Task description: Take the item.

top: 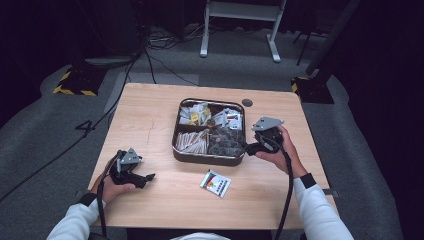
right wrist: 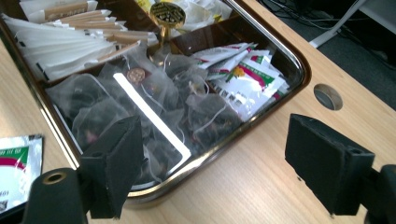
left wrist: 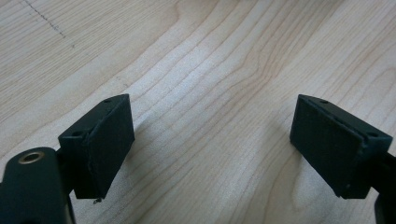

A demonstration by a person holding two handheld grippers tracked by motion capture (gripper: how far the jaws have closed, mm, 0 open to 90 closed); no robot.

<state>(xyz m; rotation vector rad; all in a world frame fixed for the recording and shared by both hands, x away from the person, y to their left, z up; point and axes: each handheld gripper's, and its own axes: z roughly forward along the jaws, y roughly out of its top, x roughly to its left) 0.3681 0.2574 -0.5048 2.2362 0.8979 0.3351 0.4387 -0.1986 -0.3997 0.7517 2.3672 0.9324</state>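
right gripper (right wrist: 210, 163): jaws apart, empty, at the tray's (top: 176, 135) right near corner. clear tea bags (right wrist: 140, 102) lie just ahead in that compartment. left gripper (left wrist: 210, 144): unclenched, well apart over bare table (left wrist: 196, 56).

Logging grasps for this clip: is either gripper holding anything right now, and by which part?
Nothing is held. The left gripper is open over bare table; the right gripper is open at the tray corner, over the tea bags.

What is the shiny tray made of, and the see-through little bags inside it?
The dark rounded tray looks like polished metal: its rim mirrors the light. The clear tea bags seem fine plastic or nylon mesh, since dark contents show through. The table shows pale wood grain, maybe laminate.
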